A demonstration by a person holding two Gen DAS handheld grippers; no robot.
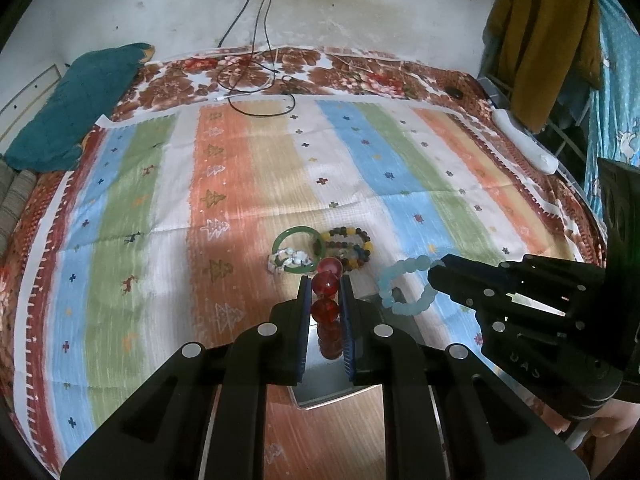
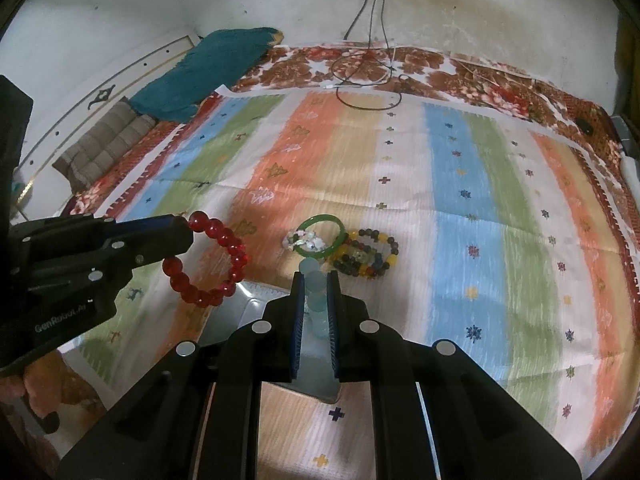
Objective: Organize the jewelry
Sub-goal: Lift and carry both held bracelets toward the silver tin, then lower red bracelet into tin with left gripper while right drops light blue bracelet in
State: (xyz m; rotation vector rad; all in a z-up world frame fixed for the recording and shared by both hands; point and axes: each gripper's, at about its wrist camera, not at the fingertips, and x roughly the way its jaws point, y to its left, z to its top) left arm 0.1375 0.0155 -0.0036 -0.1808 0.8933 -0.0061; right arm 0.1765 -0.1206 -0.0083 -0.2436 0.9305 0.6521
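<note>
My left gripper (image 1: pixel 325 280) is shut on a red bead bracelet (image 1: pixel 326 285) and holds it above a grey tray (image 1: pixel 336 384); the bracelet also shows hanging from that gripper in the right wrist view (image 2: pixel 208 264). My right gripper (image 2: pixel 314 276) is shut on a pale blue bead bracelet (image 2: pixel 316 300), which also shows in the left wrist view (image 1: pixel 404 284). A green bangle (image 1: pixel 298 246), a white stone bracelet (image 1: pixel 288 259) and a multicolour bead bracelet (image 1: pixel 350 246) lie together on the striped cloth (image 1: pixel 240 200) just beyond both grippers.
A teal pillow (image 1: pixel 76 108) lies at the far left of the bed. Black and white cables (image 1: pixel 256 80) trail from the wall onto the far edge. A white object (image 1: pixel 524 140) lies at the right edge, with clothes hanging beyond.
</note>
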